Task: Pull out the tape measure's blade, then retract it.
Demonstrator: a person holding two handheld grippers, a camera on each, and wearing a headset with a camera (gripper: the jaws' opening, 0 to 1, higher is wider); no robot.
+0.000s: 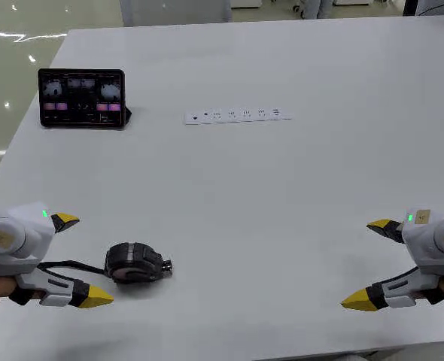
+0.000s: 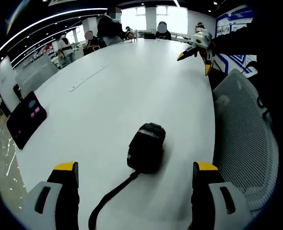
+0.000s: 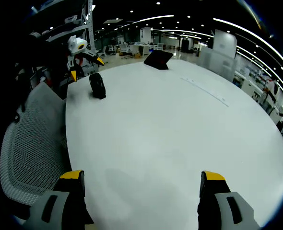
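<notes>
Lying just ahead of the released left gripper (image 1: 83,258), the tape measure (image 1: 135,262) may skid across the smooth bench (image 1: 282,195) if a jaw nudges it; the right gripper (image 1: 368,263), also released, sits well apart.

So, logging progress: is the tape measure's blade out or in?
In: the tape measure lies compact on the table, no blade extending; only its black strap trails out.

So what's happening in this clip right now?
A person holds the left hand-held gripper and right hand-held gripper over a white table, both open and empty. The black tape measure lies on the table just ahead of the left one's jaws, not gripped, blade not pulled out. The right one is far off to the other side.
</notes>
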